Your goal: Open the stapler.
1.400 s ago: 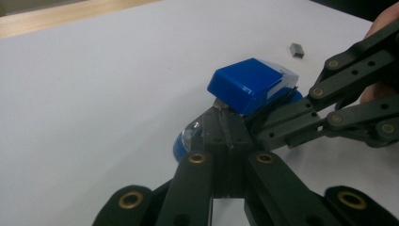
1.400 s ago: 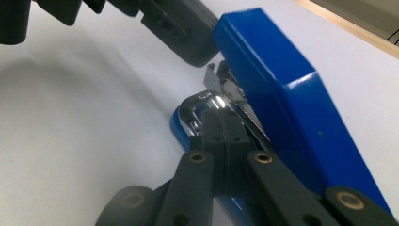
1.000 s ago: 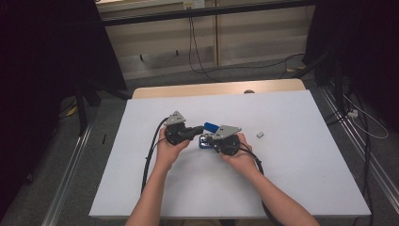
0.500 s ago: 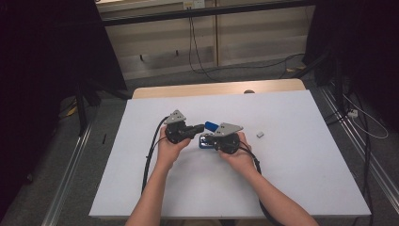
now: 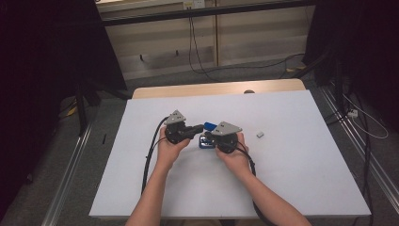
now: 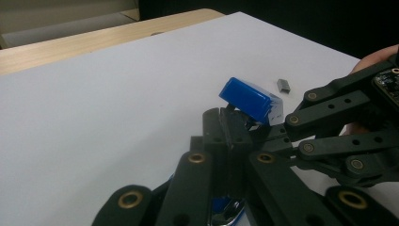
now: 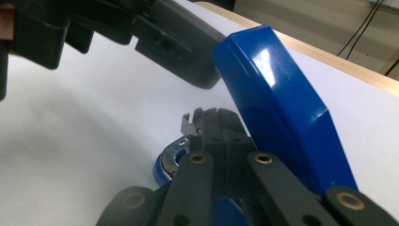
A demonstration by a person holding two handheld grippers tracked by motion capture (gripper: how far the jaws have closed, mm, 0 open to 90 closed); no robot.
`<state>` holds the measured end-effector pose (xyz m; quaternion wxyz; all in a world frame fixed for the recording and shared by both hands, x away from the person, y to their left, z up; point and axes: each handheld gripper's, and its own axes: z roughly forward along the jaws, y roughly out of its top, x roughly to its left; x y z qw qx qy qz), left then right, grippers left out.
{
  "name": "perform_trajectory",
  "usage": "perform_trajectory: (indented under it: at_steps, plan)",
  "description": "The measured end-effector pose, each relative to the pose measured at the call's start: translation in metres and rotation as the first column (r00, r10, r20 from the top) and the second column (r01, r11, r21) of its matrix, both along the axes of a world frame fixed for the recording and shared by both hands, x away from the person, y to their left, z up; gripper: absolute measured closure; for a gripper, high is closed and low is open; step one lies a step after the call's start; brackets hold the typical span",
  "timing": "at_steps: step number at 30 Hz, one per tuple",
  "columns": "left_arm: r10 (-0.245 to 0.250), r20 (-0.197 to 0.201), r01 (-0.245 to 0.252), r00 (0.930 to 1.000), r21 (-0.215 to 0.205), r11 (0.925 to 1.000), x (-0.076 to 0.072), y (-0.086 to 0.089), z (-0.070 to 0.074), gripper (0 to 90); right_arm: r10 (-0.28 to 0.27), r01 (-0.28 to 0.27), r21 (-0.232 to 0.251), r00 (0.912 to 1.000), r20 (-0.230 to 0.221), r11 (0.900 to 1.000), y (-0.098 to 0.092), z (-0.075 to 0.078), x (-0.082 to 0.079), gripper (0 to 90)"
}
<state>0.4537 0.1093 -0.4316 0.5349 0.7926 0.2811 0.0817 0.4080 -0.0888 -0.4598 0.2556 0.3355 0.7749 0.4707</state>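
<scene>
Centrally on the white table [image 5: 291, 188], both hands are holding their grippers nose to nose over a blue stapler [image 5: 205, 140]. The left gripper [image 5: 200, 128] is showing its jaws drawn together, apparently pinching the raised blue lid [image 6: 249, 100], though the contact point is partly hidden. The right gripper [image 5: 206, 140] is likewise keeping its jaws closed tight against the stapler's metal part [image 7: 186, 127] beneath that lid. A small grey staple block [image 5: 259, 134] is lying apart, to the right.
</scene>
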Motion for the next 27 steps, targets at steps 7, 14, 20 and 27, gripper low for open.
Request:
perform_trajectory:
  at_steps: [7, 14, 20, 27]
  plan:
    - [-0.009, -0.029, 0.010, 0.9995, 0.041, 0.9991, 0.002, 0.000, -0.010, 89.0, -0.008, 0.008, -0.007, 0.9999, 0.009, 1.000, 0.001, -0.001, -0.001, 90.0]
    - [-0.013, -0.036, 0.016, 0.9992, 0.080, 0.9967, 0.002, -0.005, -0.016, 90.0, -0.004, 0.004, -0.007, 0.9999, 0.014, 1.000, 0.000, -0.001, -0.003, 90.0]
    - [-0.005, -0.032, 0.009, 0.9995, 0.125, 0.9922, 0.001, -0.007, -0.019, 90.0, -0.026, 0.026, -0.017, 0.9991, 0.033, 1.000, -0.001, 0.003, -0.004, 90.0]
    - [-0.019, -0.014, 0.021, 0.9997, 0.133, 0.9908, 0.000, -0.008, -0.024, 90.0, -0.072, 0.073, -0.013, 0.9952, 0.066, 0.997, -0.006, 0.009, -0.007, 90.0]
